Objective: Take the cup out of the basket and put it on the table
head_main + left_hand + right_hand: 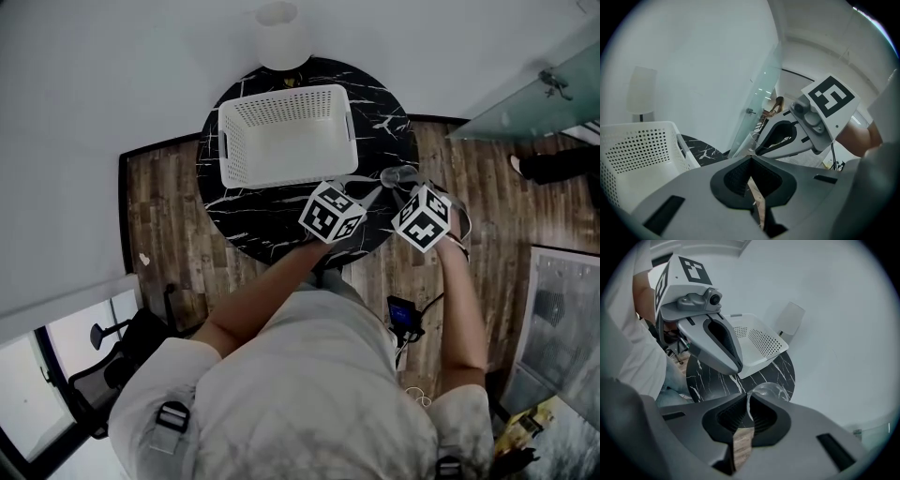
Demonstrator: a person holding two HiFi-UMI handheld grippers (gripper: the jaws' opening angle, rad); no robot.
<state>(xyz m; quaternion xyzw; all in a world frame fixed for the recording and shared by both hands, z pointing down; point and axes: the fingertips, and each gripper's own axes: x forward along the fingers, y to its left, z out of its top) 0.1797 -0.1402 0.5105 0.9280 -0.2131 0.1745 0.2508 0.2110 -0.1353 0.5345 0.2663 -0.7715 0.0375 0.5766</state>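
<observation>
Nearest the camera, the person's two forearms reach out over the near right rim of the round black marble table (251, 223). The left gripper (751, 160) is clenched, its pads meeting at the tips with nothing between them. It sits just beside the right gripper (746, 398), which is nipped onto the thin wall of the clear cup (767, 391), one pad inside the rim and one outside.

In the head view the cup (397, 175) is out of the basket, over the narrow strip of table between the basket's right wall and the table's right edge, close to that edge. Whether its base touches the tabletop cannot be told.

The white perforated basket (231, 150) fills the table's middle and far part, its long sides running left to right. A bare crescent of marble lies between its near wall and the near rim, wider at the left front than at the right.

Beyond the basket a white lamp (281, 37) stands at the table's far edge, hard against the pale wall. Wooden floor (167, 220) is open to the table's left and right, and a glass panel (525, 101) slants off at the far right.
</observation>
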